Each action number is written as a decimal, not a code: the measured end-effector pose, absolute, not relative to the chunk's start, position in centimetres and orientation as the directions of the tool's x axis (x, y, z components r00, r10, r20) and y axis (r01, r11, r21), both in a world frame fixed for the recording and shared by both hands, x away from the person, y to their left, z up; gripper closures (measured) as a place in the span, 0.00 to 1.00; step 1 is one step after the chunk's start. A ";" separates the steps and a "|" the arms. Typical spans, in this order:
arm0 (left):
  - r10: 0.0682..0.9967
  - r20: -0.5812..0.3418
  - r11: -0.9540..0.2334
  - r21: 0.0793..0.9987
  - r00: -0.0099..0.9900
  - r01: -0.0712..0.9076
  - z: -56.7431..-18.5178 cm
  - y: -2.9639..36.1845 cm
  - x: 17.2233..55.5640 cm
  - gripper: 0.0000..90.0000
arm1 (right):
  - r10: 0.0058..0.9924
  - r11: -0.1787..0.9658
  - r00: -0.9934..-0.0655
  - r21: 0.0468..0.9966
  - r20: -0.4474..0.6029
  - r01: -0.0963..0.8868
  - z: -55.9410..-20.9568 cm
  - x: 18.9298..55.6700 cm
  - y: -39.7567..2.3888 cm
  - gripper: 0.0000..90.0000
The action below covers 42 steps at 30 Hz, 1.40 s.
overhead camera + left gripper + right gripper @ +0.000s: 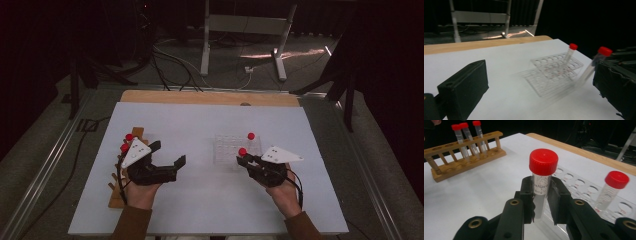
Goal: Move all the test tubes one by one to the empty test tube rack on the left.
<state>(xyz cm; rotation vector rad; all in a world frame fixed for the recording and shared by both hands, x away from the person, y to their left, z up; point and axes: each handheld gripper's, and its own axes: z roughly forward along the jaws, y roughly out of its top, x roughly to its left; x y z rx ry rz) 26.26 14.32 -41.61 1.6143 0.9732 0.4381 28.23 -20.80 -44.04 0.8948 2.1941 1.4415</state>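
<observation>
At frame centre, the right claw (541, 202) clamps a clear red-capped plastic tube (541, 182); the left claw (167, 152) gapes wide, empty.

**Clearances and obstructions around the two grippers**

Right gripper (541, 200), jaws clamped on a red-capped tube (542, 182): directly beyond and below its tips lies the clear plastic rack (584, 190); one capped tube standing in the rack (612, 190) rises just to the right of the held tube, narrowing passage on that side. To the gripper's left, bare white table (474, 195) runs unobstructed as far as the wooden rack (464, 157) with its three upright tubes (469, 140).

Left gripper (167, 156), jaws spread with nothing between them: open table ahead up to the clear rack. The wooden rack sits close under and behind it, capped tubes projecting beside its plate.
</observation>
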 end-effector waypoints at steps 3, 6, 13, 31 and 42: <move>0.765 -0.210 -0.026 0.934 0.609 0.356 -41.5 13.3 26.2 0.01 | 0.673 0.281 -0.738 0.910 0.039 0.304 -44.1 28.2 -20.5 0.83; 0.749 -0.205 -0.047 0.932 0.630 0.358 -41.6 12.2 26.3 0.01 | 0.669 0.290 -0.743 0.907 0.037 0.306 -44.3 28.1 -20.3 0.83; 0.711 -0.184 -0.098 0.930 0.679 0.354 -41.4 9.6 26.6 0.01 | 0.661 0.300 -0.749 0.902 0.037 0.310 -44.6 28.0 -19.8 0.83; 0.654 -0.158 -0.182 0.916 0.740 0.356 -41.7 4.1 27.5 0.08 | 0.624 0.329 -0.780 0.893 0.039 0.308 -45.0 27.6 -18.4 0.83; 0.613 -0.138 -0.237 0.907 0.778 0.348 -42.5 2.2 27.7 0.62 | 0.612 0.338 -0.790 0.890 0.039 0.305 -45.1 27.5 -18.1 0.83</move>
